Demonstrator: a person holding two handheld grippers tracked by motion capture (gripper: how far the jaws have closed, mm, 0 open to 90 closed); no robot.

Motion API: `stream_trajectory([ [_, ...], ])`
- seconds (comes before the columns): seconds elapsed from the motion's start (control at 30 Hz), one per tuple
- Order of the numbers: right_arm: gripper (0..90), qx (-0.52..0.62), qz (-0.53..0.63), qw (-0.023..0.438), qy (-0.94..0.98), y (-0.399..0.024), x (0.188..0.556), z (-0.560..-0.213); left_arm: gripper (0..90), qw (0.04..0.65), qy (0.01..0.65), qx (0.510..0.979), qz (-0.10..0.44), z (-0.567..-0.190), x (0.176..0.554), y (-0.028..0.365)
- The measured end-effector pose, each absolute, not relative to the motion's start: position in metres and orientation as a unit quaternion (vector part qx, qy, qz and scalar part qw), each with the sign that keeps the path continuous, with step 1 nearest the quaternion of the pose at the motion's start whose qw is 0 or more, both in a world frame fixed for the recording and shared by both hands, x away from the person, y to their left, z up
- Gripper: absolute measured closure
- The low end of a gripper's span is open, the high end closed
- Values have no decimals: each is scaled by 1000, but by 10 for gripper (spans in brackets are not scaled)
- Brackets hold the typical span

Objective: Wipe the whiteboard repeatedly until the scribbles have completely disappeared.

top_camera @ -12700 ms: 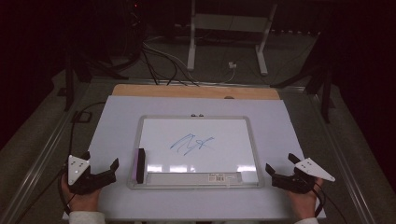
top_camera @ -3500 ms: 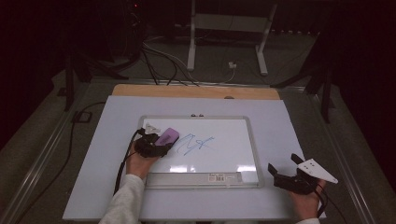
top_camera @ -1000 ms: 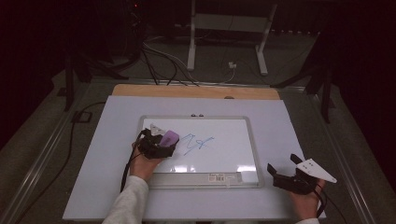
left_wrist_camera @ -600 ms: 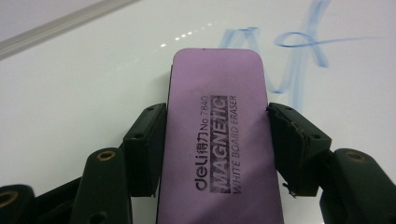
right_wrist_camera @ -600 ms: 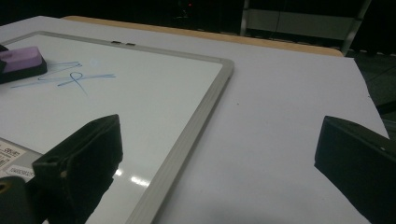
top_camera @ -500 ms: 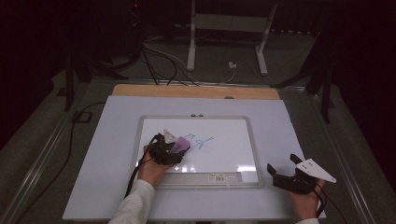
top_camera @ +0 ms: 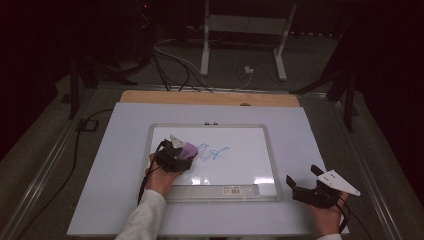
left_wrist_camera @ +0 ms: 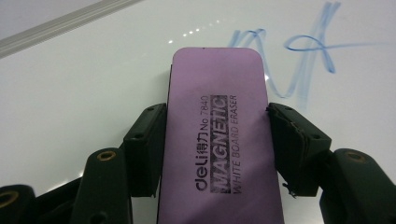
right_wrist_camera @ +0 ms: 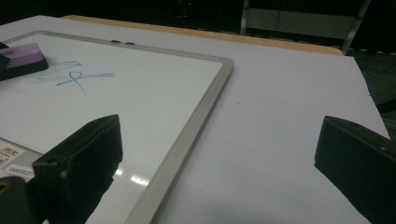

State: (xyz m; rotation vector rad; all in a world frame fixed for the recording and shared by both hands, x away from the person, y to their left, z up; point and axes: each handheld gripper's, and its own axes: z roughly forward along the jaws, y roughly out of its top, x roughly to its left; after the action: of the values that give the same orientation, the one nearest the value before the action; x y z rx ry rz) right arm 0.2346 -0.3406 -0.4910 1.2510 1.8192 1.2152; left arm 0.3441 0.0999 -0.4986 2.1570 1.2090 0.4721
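Overhead, the left gripper (top_camera: 181,155) holds a purple eraser (top_camera: 189,149) on the whiteboard (top_camera: 210,127), just left of the blue scribble (top_camera: 214,153); the right gripper (top_camera: 306,187) rests wide open beside the frame. Closer, the left gripper view shows the jaws, having just closed, pressing the eraser's sides, its label reading "MAGNETIC WHITE BOARD ERASER"; the right gripper view shows that eraser's rounded corner touching the scribble (right_wrist_camera: 74,74).

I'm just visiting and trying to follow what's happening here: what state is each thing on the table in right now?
Magnetic whiteboard eraser: clamped in the left hand-held gripper, flat on the board beside the scribble.
Whiteboard: lying flat, blue scribble not wiped off.
Left hand-held gripper: shut on the eraser.
Right hand-held gripper: open, holding nothing, beside the board's right edge.
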Motion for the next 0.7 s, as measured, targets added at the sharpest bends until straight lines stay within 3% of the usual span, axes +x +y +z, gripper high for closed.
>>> stream_trajectory([
  [0.33,13,471,459,306,688,-340,235,-491,417,326,384,850,152,-499,330,68],
  [0.7,13,474,459,306,687,-342,234,-490,418,289,475,806,204,-498,354,102],
])
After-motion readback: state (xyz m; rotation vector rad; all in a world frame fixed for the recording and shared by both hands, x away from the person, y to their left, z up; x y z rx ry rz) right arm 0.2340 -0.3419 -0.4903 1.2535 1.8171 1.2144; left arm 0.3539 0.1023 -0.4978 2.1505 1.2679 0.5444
